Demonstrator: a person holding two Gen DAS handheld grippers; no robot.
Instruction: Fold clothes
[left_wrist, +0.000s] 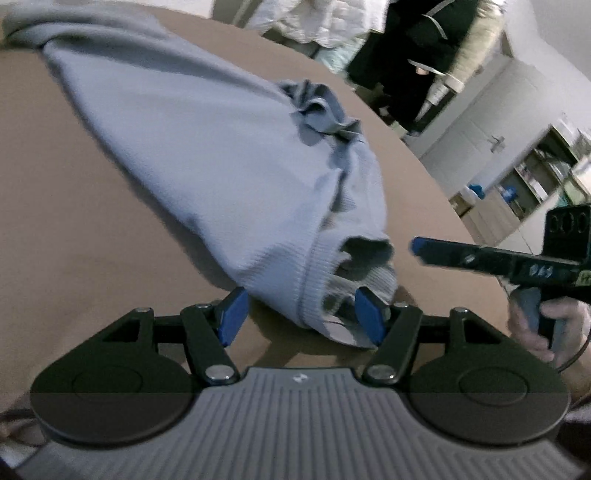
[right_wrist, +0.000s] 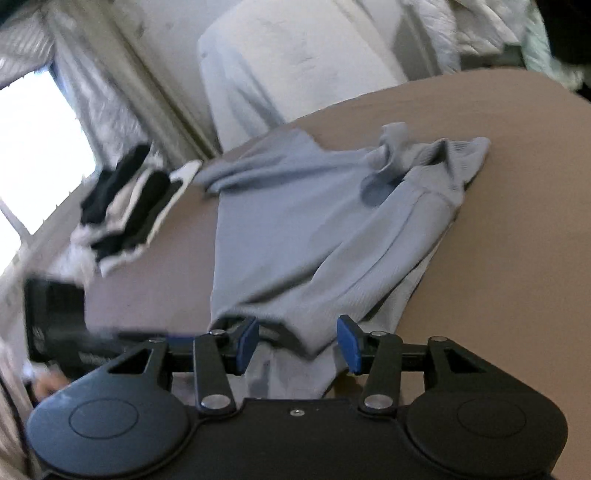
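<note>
A light grey-blue sweater (left_wrist: 207, 155) lies rumpled on the brown table (left_wrist: 55, 229). Its ribbed hem end reaches between the blue pads of my left gripper (left_wrist: 301, 314), whose jaws stand open around it. The right gripper shows in the left wrist view at the right (left_wrist: 417, 246), held by a hand. In the right wrist view the sweater (right_wrist: 295, 229) stretches away across the table (right_wrist: 517, 221). Its near edge lies between the open jaws of my right gripper (right_wrist: 297, 341).
A black and white pile of clothes (right_wrist: 129, 210) lies at the table's left edge by a window. A white garment (right_wrist: 295, 66) hangs behind the table. A person in dark clothes (left_wrist: 417, 62) and cabinets (left_wrist: 517, 184) stand beyond the far edge.
</note>
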